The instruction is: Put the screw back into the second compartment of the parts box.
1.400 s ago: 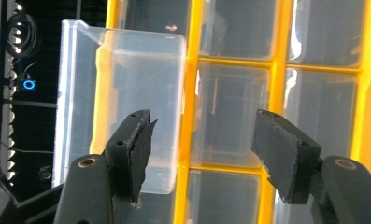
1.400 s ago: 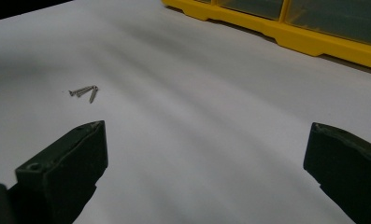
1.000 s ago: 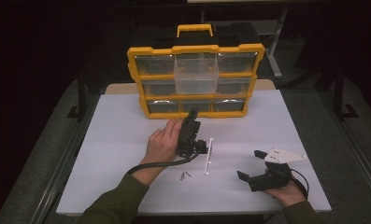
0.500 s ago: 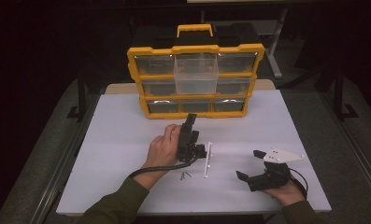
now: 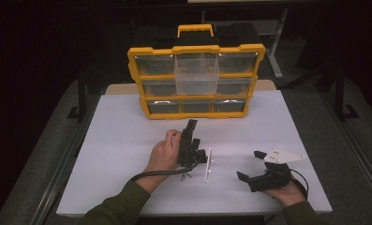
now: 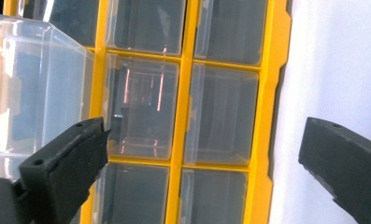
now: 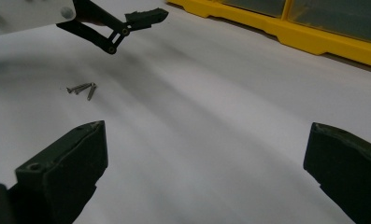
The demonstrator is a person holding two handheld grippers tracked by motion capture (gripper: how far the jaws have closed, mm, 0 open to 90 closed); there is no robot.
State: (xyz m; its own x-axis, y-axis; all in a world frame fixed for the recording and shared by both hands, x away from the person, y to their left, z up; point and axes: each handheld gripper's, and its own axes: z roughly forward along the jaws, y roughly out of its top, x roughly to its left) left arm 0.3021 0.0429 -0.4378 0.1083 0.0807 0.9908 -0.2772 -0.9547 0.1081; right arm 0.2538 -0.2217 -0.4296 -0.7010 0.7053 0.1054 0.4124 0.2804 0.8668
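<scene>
A yellow organizer case (image 5: 193,49) stands upright at the back of the white table, with a clear bin (image 5: 196,75) sticking out of its top middle slot. My left gripper (image 5: 191,129), rolled on its side, points at the case from mid-table. Its jaws have just been opening and stand wide with nothing between them. In the left gripper view the left gripper (image 6: 204,135) faces the case's clear drawers (image 6: 220,116) and the bin (image 6: 33,93). A few small screws (image 5: 186,176) (image 7: 82,88) lie just behind it. My right gripper (image 5: 249,165) (image 7: 206,129) rests open at the front right, holding nothing.
The white table top (image 5: 118,140) ends close behind both hands at the front edge. A cable (image 5: 151,174) trails from the left gripper along the sleeve. Dark floor and metal frame legs (image 5: 80,93) flank the table.
The left hand has sunk a little toward the table with its gripper. The right hand and the case have stayed put.
</scene>
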